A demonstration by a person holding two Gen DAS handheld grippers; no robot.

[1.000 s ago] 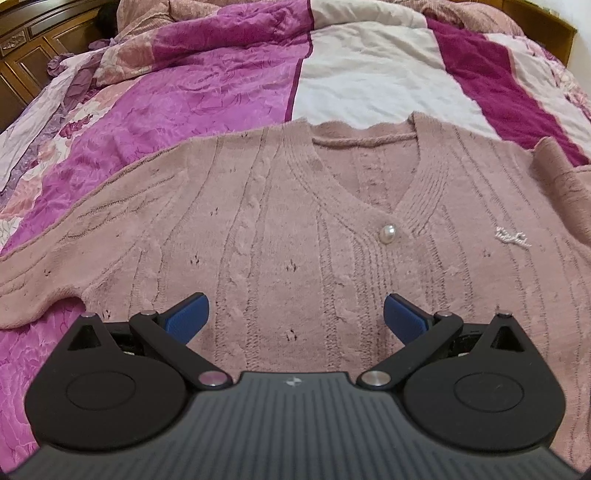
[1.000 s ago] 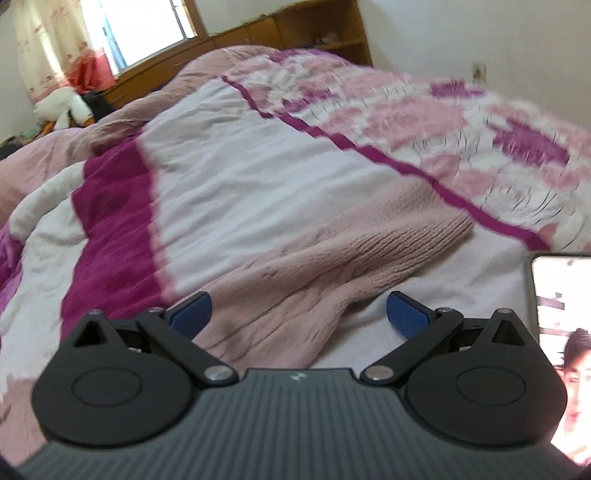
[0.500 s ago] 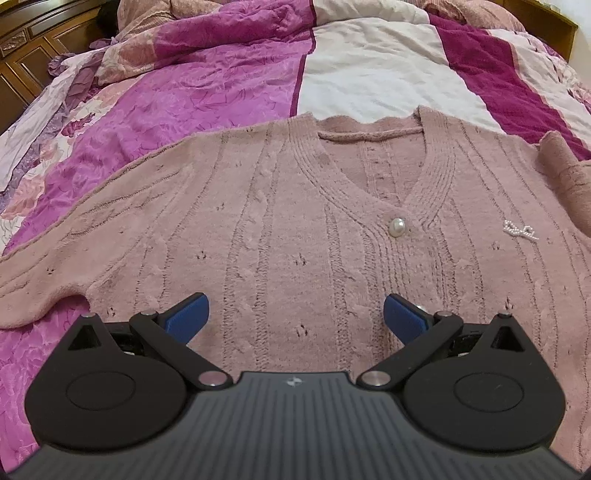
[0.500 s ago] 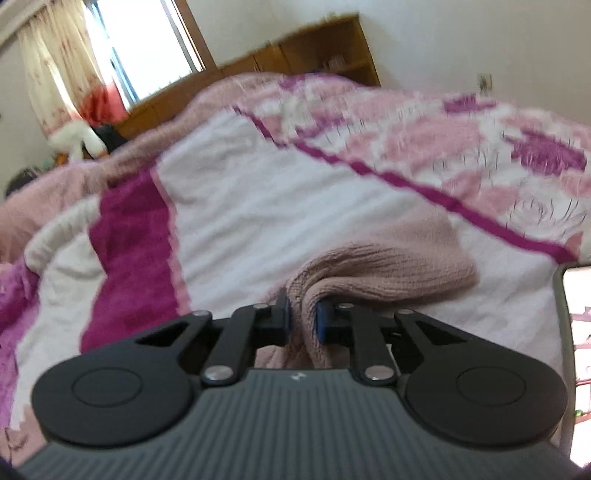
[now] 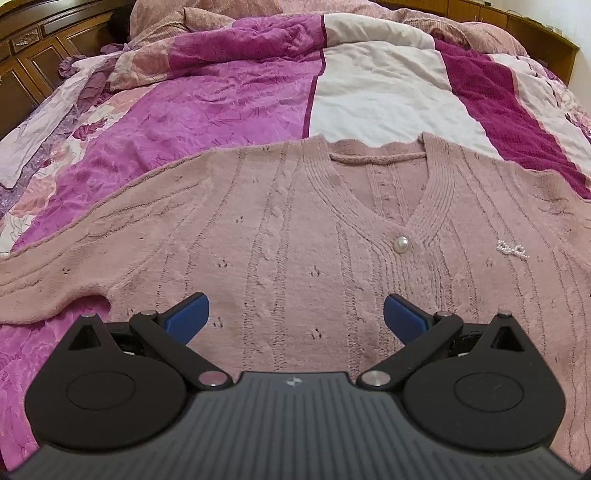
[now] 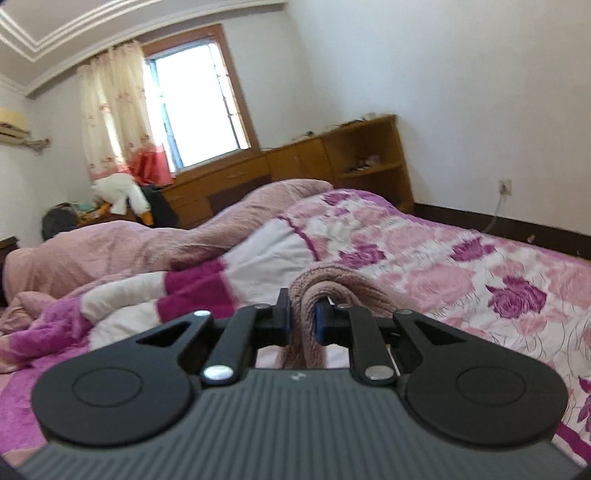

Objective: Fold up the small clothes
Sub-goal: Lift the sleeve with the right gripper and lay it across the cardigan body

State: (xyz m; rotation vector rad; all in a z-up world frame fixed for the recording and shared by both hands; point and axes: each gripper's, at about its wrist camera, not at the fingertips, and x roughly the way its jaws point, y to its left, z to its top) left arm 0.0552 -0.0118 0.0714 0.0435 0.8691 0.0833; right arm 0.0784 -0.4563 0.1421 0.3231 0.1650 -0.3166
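The sleeve, flat on the bed a second ago, is now clamped and lifted by the right gripper. The cardigan lies spread beneath the left gripper, jaws apart. Folding is judged begun.

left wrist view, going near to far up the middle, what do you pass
left tongs, open → pink knit cardigan → its scalloped back neckline → white panel of the quilt → rumpled pink bedding at the far end
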